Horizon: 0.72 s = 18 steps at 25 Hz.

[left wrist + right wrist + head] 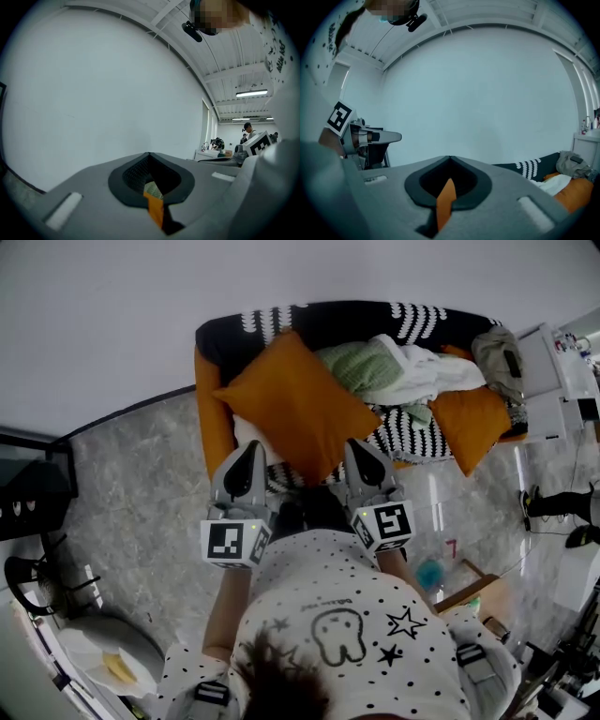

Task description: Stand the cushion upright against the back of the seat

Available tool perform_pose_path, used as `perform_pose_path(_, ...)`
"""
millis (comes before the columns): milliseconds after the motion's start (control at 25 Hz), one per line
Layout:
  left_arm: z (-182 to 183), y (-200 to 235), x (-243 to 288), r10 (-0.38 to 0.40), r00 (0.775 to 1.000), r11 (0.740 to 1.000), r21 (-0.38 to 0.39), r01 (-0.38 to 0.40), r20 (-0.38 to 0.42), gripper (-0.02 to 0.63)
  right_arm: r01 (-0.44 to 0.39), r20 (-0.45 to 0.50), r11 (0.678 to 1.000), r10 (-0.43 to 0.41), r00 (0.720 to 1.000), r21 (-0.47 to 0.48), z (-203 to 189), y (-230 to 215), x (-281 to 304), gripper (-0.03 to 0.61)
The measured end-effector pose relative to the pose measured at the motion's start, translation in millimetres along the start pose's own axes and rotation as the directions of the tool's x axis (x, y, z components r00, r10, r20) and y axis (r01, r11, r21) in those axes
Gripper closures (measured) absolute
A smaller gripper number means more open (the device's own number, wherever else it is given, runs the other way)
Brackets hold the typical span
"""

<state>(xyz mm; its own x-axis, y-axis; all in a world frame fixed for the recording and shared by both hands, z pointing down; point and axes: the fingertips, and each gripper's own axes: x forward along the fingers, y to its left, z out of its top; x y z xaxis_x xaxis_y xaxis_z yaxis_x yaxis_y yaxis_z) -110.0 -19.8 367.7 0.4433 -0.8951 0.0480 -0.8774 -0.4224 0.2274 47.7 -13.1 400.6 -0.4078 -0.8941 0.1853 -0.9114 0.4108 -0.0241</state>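
- Right now the cushion hangs as a tilted diamond over the left end of the sofa. Its top corner is up by the seat back, but I cannot tell whether it touches.
- The left gripper is closed on the cushion's lower left edge. Its own view shows a strip of orange fabric pinched between the jaws.
- The right gripper is likewise clamped on the lower right edge, with a sliver of orange caught between its jaws.
- Both pinches look thin, holding only cloth at the rim, so move slowly. A jerk could pull the cover free.
- Push both hands forward together and level the bottom edge, so the cushion turns from diamond to square before it meets the back.
- Set the lower edge down on the seat first, close to the back, then tip the top onto it.
- Mind the clothes just beside it on the right. If the cushion lands on them, it will likely lean crooked.
- Let go only once the cushion rests on its own, one side at a time.
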Motion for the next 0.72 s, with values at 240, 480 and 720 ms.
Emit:
perform_pose_path(240,3,-1,34,0.042,0.999,0.999,-0.007,-0.042,0.018,0.617,-0.057,-0.007,0.998,0.057,0.998,-0.009,5,-26,30,0.580)
perform_pose_path(480,9,-5,61,0.084,0.996,0.996,-0.018,-0.083,0.027,0.617,-0.102,-0.007,0.995,0.102,0.995,-0.019,12,-50,55,0.580)
perform_pose_path(720,5,-7,78,0.116,0.993,0.993,-0.008,-0.115,0.029,0.617,-0.149,-0.010,0.989,0.149,0.989,-0.019,13,-64,75,0.580)
